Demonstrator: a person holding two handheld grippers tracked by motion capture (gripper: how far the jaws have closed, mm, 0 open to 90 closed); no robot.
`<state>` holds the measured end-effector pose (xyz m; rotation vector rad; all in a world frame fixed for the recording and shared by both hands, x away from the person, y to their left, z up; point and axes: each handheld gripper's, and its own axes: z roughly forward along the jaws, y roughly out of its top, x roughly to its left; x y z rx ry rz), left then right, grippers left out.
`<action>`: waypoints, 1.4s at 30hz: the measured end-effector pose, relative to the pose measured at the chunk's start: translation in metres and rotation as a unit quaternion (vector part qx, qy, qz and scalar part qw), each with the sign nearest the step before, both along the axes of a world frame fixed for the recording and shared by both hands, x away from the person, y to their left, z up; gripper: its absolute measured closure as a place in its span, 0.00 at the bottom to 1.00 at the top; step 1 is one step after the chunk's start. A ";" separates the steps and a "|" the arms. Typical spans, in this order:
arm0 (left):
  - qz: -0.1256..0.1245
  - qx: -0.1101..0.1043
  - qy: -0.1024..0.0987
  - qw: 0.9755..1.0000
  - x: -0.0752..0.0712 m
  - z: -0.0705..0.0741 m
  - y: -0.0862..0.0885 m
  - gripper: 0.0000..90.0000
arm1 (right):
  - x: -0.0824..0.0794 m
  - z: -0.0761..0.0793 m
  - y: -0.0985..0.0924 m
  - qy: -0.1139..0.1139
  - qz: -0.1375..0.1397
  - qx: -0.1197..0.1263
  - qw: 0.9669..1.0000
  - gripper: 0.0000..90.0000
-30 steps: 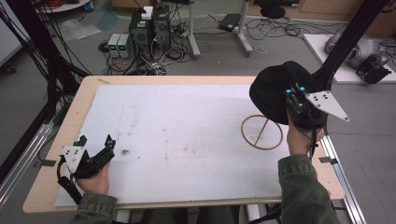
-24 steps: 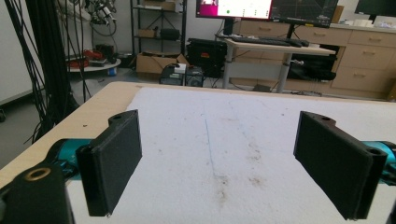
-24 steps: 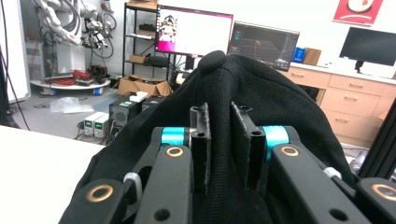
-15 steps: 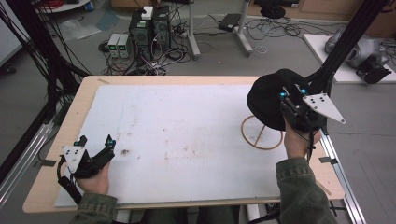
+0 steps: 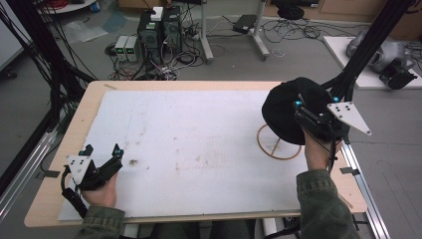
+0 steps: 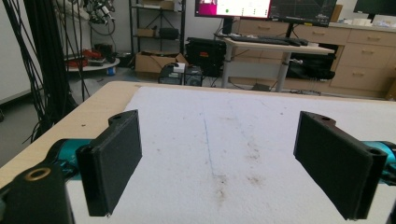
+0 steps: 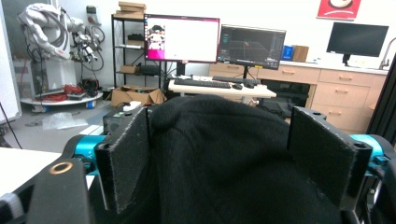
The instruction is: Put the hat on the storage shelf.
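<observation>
Two hand-held grippers are in play. Nearest, at about seven o'clock on the table [image 5: 69,134], the left hand-held gripper [image 5: 102,160] rests with jaws spread wide and empty over the white mat [image 5: 189,134]. Farther off, at three o'clock, the right hand-held gripper [image 5: 303,115] sits against a black knitted hat [image 5: 283,112], above a wooden ring [image 5: 278,144] lying flat. That hand is plainly the nearer one. Its own view shows the hat [image 7: 219,158] bulging between parted jaws; whether they pinch it, I cannot tell.
</observation>
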<state>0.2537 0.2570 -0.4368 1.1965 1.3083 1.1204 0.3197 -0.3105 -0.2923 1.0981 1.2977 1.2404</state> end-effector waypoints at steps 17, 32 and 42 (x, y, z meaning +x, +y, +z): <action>-0.002 0.001 0.003 1.000 0.001 0.000 0.000 0.17 | -0.008 0.007 0.011 -0.004 0.051 0.009 0.999 0.21; -0.001 0.003 0.004 1.000 0.001 -0.001 -0.001 0.17 | -0.028 0.009 0.027 -0.004 0.139 0.011 0.990 0.21; -0.004 0.003 0.005 1.000 0.001 -0.001 -0.001 0.17 | -0.040 -0.004 0.037 0.011 0.175 0.010 0.984 0.21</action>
